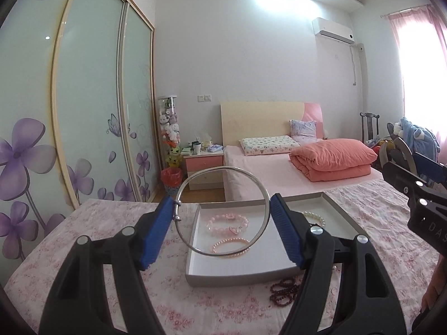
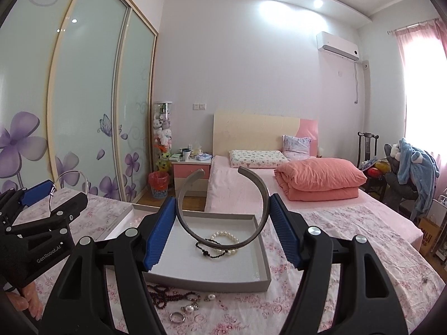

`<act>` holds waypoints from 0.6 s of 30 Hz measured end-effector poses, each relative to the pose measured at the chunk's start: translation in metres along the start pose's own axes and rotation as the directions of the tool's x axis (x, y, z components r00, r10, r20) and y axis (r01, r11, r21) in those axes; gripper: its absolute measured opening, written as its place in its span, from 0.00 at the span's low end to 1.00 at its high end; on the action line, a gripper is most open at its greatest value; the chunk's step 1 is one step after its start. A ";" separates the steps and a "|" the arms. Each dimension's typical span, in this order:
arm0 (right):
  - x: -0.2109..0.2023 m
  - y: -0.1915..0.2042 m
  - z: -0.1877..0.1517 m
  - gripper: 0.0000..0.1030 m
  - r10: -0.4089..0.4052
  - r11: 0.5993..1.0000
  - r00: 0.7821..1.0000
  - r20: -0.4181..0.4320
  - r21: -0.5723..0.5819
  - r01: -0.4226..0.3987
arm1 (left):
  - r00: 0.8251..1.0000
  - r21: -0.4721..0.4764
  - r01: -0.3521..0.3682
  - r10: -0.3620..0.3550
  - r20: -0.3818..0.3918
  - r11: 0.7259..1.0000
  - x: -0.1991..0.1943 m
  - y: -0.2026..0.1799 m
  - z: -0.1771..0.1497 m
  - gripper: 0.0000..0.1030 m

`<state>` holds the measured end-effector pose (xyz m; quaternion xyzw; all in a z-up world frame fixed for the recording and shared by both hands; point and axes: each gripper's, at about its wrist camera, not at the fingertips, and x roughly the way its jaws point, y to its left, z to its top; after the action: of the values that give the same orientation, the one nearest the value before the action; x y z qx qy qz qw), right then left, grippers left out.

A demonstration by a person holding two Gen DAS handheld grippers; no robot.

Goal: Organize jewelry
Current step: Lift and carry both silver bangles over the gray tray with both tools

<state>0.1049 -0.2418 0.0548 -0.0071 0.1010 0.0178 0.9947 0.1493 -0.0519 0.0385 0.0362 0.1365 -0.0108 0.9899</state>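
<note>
Floral pink cloth covers the bench (image 1: 117,256) in a bedroom, with a pink bed (image 1: 279,167) beyond it and a sliding wardrobe (image 1: 83,97) painted with purple flowers along the wall. Two shallow grey trays with white floors lie side by side on the bench.

Above the near edge of the left tray (image 1: 237,275), the left hand-held gripper (image 1: 220,229) is clamped on a thin silver bangle (image 1: 223,212), its blue pads pressing the ring from both sides. The bangle stands tilted in the air, and its small clasp sits against the left pad. On the tray floor behind it lie a pink bead bracelet (image 1: 227,223) and, nearer the camera, a pale pink pearl bracelet (image 1: 230,247). A white pearl bracelet (image 1: 317,217) shows in the tray next to it, past the right pad.

Over the right tray (image 2: 223,282), the right hand-held gripper (image 2: 222,231) is clamped on a wide grey open cuff (image 2: 223,209), with the gap of the cuff facing up and away. Under the cuff, inside this tray, rest a white pearl bracelet (image 2: 226,236) and a black bead bracelet (image 2: 208,249) that overlap.

In front of the right tray, on the cloth, lie dark red beads (image 2: 164,297), loose pearl pieces (image 2: 191,308) and a silver ring (image 2: 177,318).
</note>
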 end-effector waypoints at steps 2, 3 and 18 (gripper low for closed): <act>0.006 0.000 0.001 0.66 -0.002 1.000 1.000 0.002 0.001 0.002 | 1.000 -0.004 0.000 0.000 0.000 1.000 0.007 -0.001 0.000 0.67; 0.011 0.000 0.002 0.66 -0.002 1.000 1.000 0.003 0.002 0.002 | 1.000 -0.004 -0.001 0.001 0.000 1.000 0.010 -0.001 0.001 0.67; 0.093 -0.008 -0.016 0.66 0.001 0.999 0.990 -0.142 0.035 0.004 | 0.997 -0.003 0.012 -0.012 -0.080 1.000 0.088 -0.007 -0.008 0.67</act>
<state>0.1934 -0.2470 0.0203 0.0089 0.1720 0.0148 0.9850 0.2319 -0.0588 0.0068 0.0343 0.1761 -0.0150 0.9837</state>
